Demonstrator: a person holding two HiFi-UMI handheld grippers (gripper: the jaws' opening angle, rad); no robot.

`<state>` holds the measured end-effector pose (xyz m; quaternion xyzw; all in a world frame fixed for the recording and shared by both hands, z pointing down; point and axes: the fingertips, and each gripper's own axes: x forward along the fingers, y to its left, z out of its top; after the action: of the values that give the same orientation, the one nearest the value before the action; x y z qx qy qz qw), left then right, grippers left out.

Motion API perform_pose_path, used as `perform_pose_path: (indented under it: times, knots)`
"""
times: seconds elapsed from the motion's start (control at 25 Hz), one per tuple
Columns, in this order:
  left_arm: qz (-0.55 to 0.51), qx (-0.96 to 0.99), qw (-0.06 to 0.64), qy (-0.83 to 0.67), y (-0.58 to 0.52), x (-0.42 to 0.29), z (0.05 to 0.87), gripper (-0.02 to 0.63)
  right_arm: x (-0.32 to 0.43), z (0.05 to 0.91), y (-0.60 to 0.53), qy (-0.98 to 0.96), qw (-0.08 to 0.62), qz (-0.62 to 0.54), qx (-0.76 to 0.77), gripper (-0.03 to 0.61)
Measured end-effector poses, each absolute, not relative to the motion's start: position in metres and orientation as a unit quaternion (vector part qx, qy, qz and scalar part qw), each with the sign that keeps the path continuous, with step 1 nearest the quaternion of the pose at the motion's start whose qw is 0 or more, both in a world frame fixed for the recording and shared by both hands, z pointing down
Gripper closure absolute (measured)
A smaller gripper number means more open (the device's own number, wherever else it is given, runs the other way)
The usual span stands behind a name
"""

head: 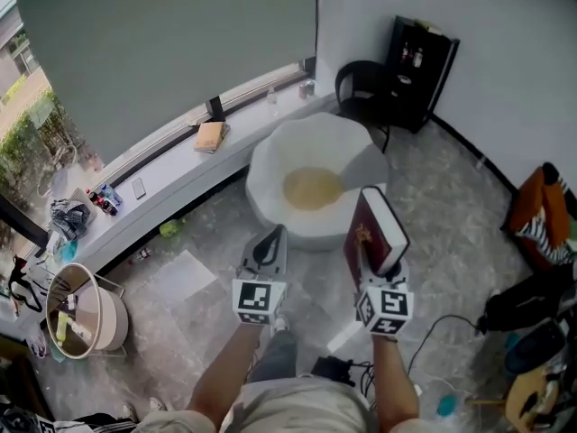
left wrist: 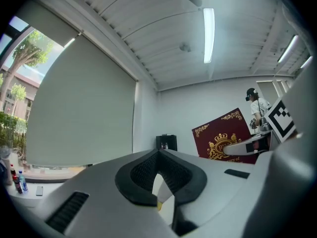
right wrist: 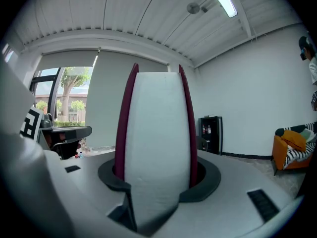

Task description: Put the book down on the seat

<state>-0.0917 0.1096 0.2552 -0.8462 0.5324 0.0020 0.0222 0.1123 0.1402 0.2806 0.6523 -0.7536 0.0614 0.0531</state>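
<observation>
Right gripper [head: 377, 273] clamps dark red hardcover book [head: 371, 231] upright by its lower edge, near white rounded seat [head: 270, 174] with yellow cushion [head: 312, 188]. Left gripper [head: 269, 244] has jaws together, empty.

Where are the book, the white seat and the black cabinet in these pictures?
Book [head: 361, 242]: head view, on its dark red cover.
Seat [head: 270, 170]: head view, on its bare white rim.
Black cabinet [head: 419, 70]: head view, on its front.

maroon book [head: 368, 242] with gold crest; white seat [head: 270, 165] with tan cushion [head: 312, 188].
</observation>
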Motion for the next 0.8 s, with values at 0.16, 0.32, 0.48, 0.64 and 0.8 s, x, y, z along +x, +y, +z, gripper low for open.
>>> perform_pose_path:
  times: [0.16,0.32,0.48,0.64,0.8]
  knots:
    - [0.007,-0.849,0.025,0.527,0.055,-0.109,0.248,0.607,0.093,0.269,0.088,-0.749,0.055,0.055,0.658,0.356]
    - [0.009,-0.854,0.025,0.519,0.005,-0.126,0.243,0.607,0.071,0.261,0.037,-0.746,0.059,0.051,0.661,0.356]
    - [0.011,-0.858,0.024,0.513,-0.037,-0.145,0.24,0.609,0.048,0.257,-0.001,-0.742,0.062,0.048,0.665,0.356]
    - [0.011,-0.861,0.021,0.509,-0.067,-0.157,0.245,0.608,0.045,0.263,-0.024,-0.732,0.064,0.054,0.677,0.356]
    - [0.007,-0.862,0.017,0.506,-0.089,-0.158,0.254,0.607,0.053,0.273,-0.043,-0.722,0.065,0.062,0.686,0.356]
